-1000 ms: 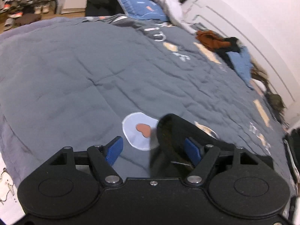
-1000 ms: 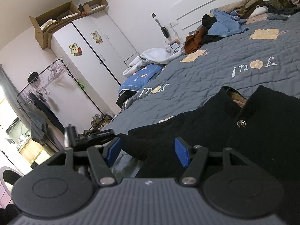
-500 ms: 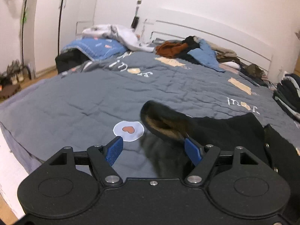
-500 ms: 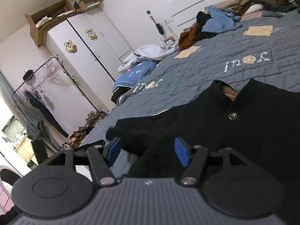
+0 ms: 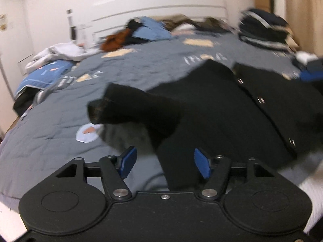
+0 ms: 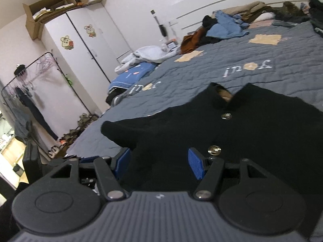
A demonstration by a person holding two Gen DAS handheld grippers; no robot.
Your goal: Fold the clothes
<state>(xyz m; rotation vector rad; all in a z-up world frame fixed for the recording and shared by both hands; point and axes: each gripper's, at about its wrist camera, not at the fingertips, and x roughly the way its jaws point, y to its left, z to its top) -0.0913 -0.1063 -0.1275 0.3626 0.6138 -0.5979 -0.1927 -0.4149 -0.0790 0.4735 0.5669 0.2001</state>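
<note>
Left wrist view: at 9 o'clock we see the grey bed (image 5: pixel 60 121) quilt with a white patch (image 5: pixel 87 134). At centre lies the black jacket (image 5: pixel 212 109), spread front-up on the quilt, its sleeve (image 5: pixel 129 106) reaching toward 10 o'clock with the cuff raised off the quilt. At 6 o'clock, the left gripper (image 5: pixel 164 162): its blue pads stand apart and are closing, with the jacket's lower edge between them; we cannot tell whether a pad presses the cloth. At 12 o'clock, a heap of clothes (image 5: pixel 141 32) by the headboard; at 1 o'clock, a folded stack (image 5: pixel 262 30). The view is blurred.

Right wrist view: at 9 o'clock, a clothes rack (image 6: pixel 30 84); at 11 o'clock, a white wardrobe (image 6: pixel 80 40) topped by cardboard boxes (image 6: pixel 50 4). At centre, we see the jacket (image 6: pixel 232 137) again, metal snaps (image 6: pixel 214 149) along its front, collar toward 12 o'clock. At 6 o'clock, the right gripper (image 6: pixel 158 164): pads apart, black cloth between them, neither pad visibly pressing it. At 1 o'clock, the same heap of clothes (image 6: pixel 222 26).
</note>
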